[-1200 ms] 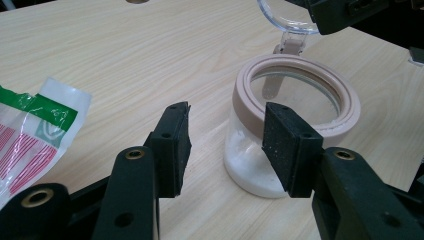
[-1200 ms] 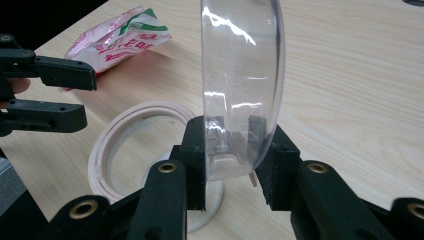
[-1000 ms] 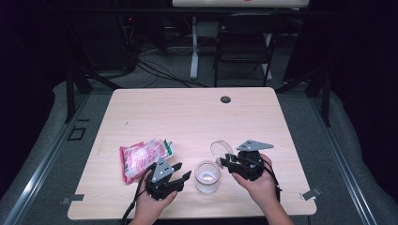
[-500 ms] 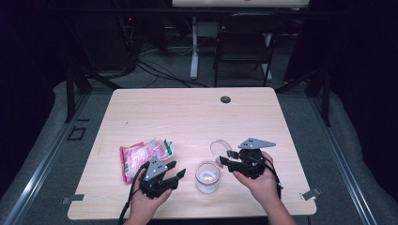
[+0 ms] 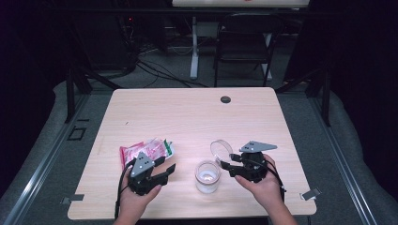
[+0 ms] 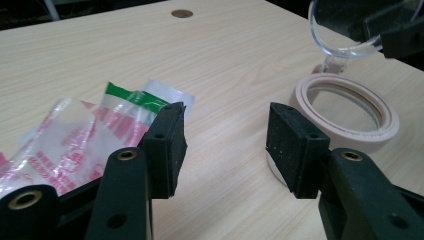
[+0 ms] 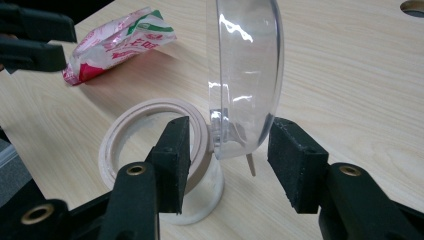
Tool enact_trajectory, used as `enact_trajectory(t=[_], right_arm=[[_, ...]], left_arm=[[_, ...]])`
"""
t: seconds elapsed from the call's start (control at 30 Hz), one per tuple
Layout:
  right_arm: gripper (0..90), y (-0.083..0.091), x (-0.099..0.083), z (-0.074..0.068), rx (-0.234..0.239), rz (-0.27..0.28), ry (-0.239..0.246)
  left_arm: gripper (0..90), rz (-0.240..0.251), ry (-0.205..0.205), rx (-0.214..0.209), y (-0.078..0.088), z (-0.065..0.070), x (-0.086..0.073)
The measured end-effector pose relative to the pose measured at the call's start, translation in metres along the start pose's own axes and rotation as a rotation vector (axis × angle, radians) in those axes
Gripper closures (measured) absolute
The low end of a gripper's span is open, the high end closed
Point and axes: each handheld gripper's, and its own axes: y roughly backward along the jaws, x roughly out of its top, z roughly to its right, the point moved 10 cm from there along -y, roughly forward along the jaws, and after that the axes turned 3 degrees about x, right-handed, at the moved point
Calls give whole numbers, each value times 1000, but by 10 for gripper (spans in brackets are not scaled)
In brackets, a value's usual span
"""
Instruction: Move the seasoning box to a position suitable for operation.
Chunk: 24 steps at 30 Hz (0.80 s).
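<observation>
Near the table's (image 5: 141, 112) front edge stands a jar (image 5: 207, 177) with a pale rim, its clear hinged lid (image 5: 221, 149) swung up and standing open on the far side. Everything else sits around that jar. Just right of it, the right gripper (image 5: 228, 163) points at the lid; in the right gripper view the jaws are spread, and they have just been opening, with the lower edge of the lid (image 7: 246, 75) between the pads (image 7: 176, 150) but a gap showing on each side, so nothing is pinched. One pad sits in front of the jar's (image 7: 150, 145) rim, the other off to the lid's outer side. Left of the jar, a little apart, the left gripper (image 5: 165, 165) points toward it with jaws also parted; they too have just been opening, and bare tabletop lies between the pads (image 6: 167, 145). In the left gripper view the jar (image 6: 350, 112) lies beyond the right-hand pad, apart from it. Farther left of the jar lies a red, white and green bag (image 5: 146, 150), flat on the wood, just behind the left gripper. Well beyond the jar, by the table's far edge, is a small dark round hole (image 5: 225, 99).
</observation>
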Motion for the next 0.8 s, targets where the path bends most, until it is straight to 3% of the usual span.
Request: enact_trajectory(t=[0.4, 0.63, 0.8], right_arm=[[704, -1, -3, 2, -1, -14, -2], [712, -3, 0, 4, 11, 2, -15], [710, -5, 2, 6, 13, 3, -12]], left_arm=[[470, 18, 42, 78, 15, -36, 3], [466, -10, 31, 117, 12, -48, -5], [456, -42, -2, 125, 6, -50, -12]])
